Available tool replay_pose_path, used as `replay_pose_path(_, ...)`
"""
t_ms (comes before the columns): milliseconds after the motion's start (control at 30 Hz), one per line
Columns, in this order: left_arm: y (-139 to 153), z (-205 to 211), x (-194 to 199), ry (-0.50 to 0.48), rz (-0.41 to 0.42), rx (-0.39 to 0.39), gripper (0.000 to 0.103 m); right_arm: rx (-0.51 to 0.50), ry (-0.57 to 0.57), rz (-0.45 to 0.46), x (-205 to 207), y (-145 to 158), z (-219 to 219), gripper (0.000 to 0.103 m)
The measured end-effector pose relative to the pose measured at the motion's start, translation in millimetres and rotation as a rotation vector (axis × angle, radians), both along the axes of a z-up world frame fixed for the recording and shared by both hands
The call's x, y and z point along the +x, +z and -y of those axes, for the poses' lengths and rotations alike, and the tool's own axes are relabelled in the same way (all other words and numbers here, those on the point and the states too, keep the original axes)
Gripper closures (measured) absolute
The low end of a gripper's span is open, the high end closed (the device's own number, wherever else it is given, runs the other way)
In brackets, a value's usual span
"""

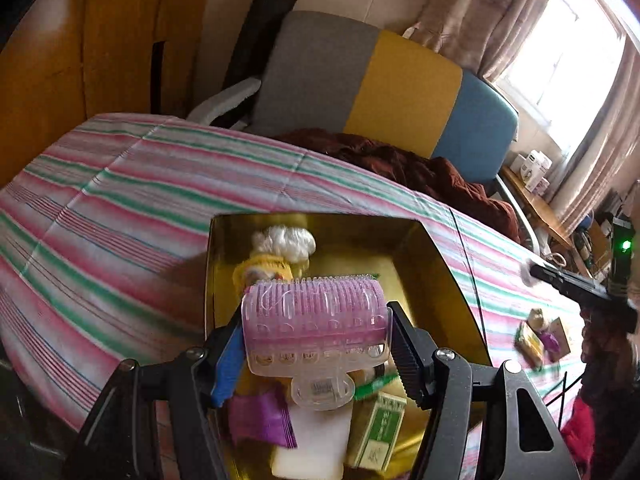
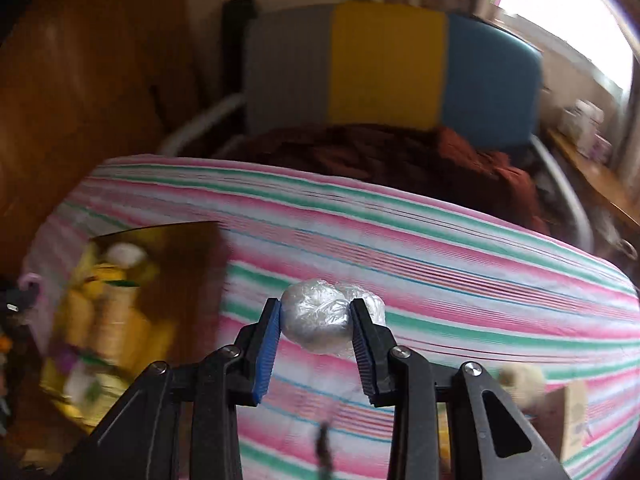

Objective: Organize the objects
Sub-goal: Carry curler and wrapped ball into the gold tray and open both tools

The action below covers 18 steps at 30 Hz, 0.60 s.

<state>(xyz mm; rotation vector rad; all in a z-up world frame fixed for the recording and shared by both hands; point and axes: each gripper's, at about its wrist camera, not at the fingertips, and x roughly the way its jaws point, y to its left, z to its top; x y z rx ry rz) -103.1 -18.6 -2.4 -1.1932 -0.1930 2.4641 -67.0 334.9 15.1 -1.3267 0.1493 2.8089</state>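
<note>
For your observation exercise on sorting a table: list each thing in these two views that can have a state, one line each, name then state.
left gripper: shut on the pink hair roller.
pink hair roller: held above the gold box.
gold box: open, partly filled with small items.
right gripper: shut on the clear-wrapped ball.
clear-wrapped ball: pinched between the pads, above the striped cloth.

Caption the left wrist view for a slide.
Left gripper holds a pink hair roller above the gold box.

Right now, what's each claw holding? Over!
Left gripper shut on pink hair roller, over gold box. Right gripper shut on plastic-wrapped ball. Nothing blocking.
</note>
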Motion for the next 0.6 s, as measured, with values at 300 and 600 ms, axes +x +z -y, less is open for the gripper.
replay_pose_path(300,-8,-13,17,-0.077,-0.024,0.005,0.038,-0.068,0.160,0.027,-40,-8,100,0.069)
replay_pose_path(600,-11,-10,-8,-0.049,-0.033,0.015,0.038,-0.071,0.159,0.148,-102,-48,141,0.069)
